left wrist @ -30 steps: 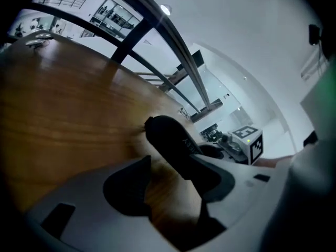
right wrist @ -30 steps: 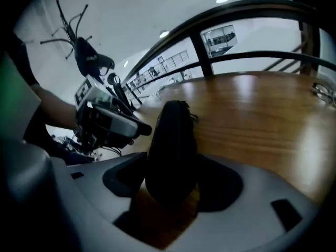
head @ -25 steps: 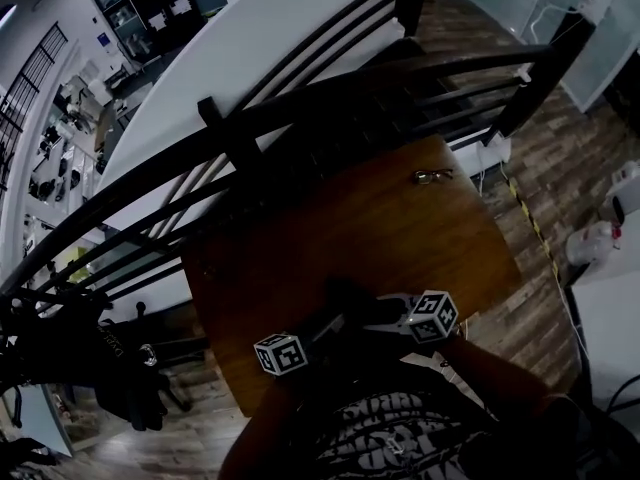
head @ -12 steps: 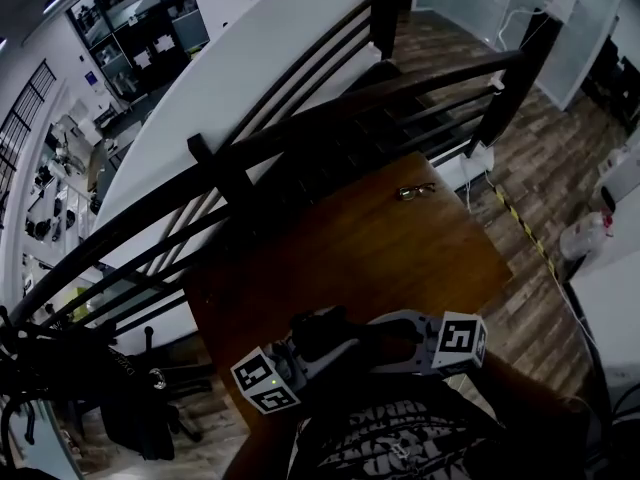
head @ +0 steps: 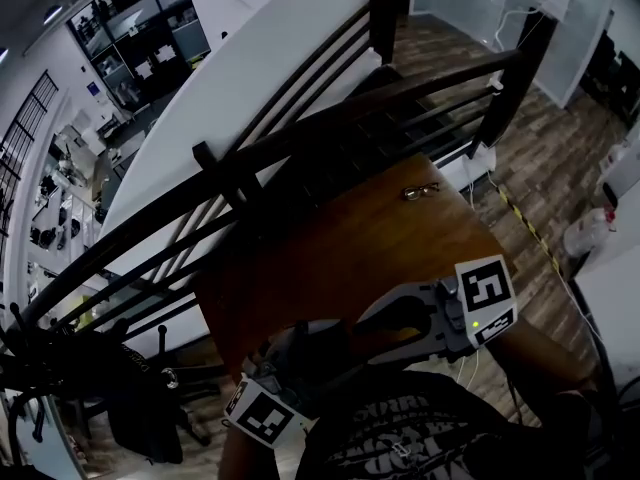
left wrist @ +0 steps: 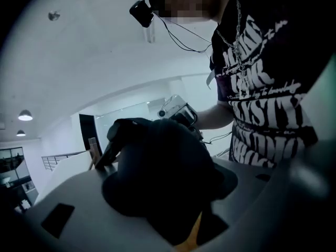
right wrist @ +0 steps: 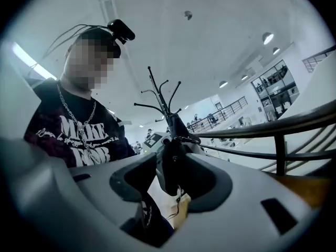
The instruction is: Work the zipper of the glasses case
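Observation:
The glasses case (left wrist: 157,177) is a dark rounded shape that fills the gap of my left gripper (left wrist: 163,190), whose jaws have just been closing and now clamp it. In the head view the left gripper (head: 300,353) is lifted off the wooden table (head: 350,238), close to the person's chest. My right gripper (head: 385,323) faces it from the right. Its jaws have just been closing, and a narrow dark end of the case (right wrist: 169,164) with a small zipper chain stands between them. The right gripper (right wrist: 170,181) shows gaps on both sides of that end.
A pair of glasses (head: 424,191) lies at the table's far right corner. A black railing (head: 300,133) curves behind the table, with a drop beyond it. Wood flooring (head: 545,158) lies to the right. The person's printed shirt (head: 400,443) is just below the grippers.
Both grippers have risen from the table's near edge toward the head camera with the dark case. The left one rolled, its marker cube swinging down-left; the right cube moved up-right.

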`<state>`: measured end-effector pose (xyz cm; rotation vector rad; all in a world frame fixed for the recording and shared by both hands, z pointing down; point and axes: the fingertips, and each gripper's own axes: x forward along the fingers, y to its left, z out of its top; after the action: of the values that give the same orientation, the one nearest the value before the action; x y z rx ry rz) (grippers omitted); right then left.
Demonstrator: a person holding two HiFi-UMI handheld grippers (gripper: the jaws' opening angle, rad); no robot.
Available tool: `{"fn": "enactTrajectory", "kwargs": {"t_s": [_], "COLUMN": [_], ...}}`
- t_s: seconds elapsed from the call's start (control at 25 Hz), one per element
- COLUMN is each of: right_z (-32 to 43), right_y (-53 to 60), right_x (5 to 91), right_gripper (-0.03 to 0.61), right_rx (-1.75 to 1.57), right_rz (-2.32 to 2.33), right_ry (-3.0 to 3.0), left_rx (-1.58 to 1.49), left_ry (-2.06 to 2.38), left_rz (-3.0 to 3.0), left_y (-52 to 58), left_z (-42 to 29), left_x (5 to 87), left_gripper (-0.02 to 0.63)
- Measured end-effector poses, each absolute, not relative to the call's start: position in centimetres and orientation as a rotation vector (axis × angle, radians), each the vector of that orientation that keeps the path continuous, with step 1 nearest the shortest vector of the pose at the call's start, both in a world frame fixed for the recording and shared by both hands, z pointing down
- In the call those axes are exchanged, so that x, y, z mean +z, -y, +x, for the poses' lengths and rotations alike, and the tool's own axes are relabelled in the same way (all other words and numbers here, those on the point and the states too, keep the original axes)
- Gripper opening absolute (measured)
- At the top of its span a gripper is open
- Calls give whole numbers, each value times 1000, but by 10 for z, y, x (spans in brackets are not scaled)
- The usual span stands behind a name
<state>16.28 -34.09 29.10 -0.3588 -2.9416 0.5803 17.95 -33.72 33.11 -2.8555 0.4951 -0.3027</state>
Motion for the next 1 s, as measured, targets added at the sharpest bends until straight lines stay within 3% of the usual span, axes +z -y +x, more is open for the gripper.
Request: {"fn": "enactTrajectory", "kwargs": {"t_s": [0.32,0.52,0.72,0.88,1.0], "right_z": [108,110,94,63,58], "right_y": [321,317,335,330,320], "right_x": [303,278,301,306,319], "right_gripper": [166,32,31,83,87], "right_rx": [651,624,557,565,629], "right_rz": [-450,-548,-363,-319,-306], "right_ry": [2858,2925,2896,2924,2846], "left_rx": [-458,-339,-433,-487,-428], "left_ry": [-600,-664,-662,-618,-610], "left_rz": [-2754,-2798,-2733,-2698,-2726], "left_y": [325,322,325,322,321], "left_z": [145,111,93,85,78], "left_x": [344,333,343,354,354], "left_gripper": [264,264,264,264,264]}}
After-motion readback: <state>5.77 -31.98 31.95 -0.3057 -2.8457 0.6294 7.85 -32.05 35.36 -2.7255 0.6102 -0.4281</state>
